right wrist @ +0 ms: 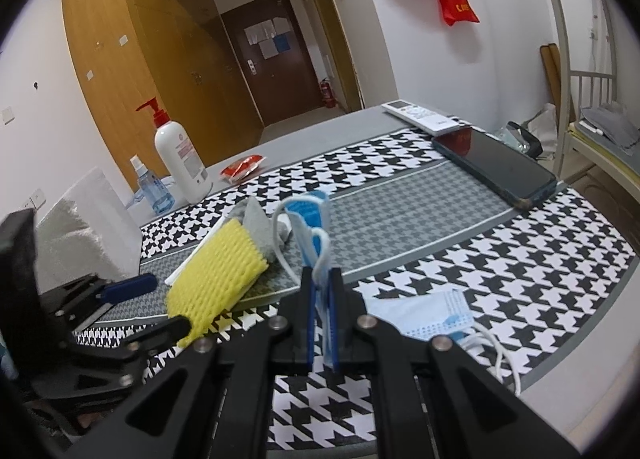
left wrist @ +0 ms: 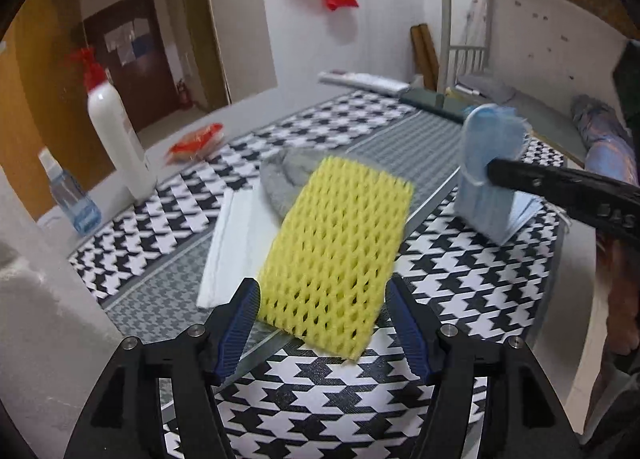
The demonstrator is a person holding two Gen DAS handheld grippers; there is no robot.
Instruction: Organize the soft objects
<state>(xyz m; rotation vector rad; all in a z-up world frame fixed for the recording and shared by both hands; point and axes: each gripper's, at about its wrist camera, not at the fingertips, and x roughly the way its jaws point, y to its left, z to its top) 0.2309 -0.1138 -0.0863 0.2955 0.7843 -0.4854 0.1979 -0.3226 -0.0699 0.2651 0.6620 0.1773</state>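
We find the left gripper (left wrist: 320, 299) spread apart, yellow foam net (left wrist: 336, 251) lying loose between its pads atop the pile, right gripper (right wrist: 320, 279) clamped on blue face masks (right wrist: 310, 227), houndstooth mat (right wrist: 500, 259) bare at right

yellow foam net (left wrist: 334, 249): flat mesh sleeve, lying tilted atop a pile on the worktop
grey cloth (left wrist: 286, 175): crumpled, partly under the net
white sheet (left wrist: 232, 243): flat, probably folded paper or cloth, lowest in the pile
blue masks (left wrist: 490, 175): a bunch, held upright
loose mask (right wrist: 420, 317): flat on the worktop
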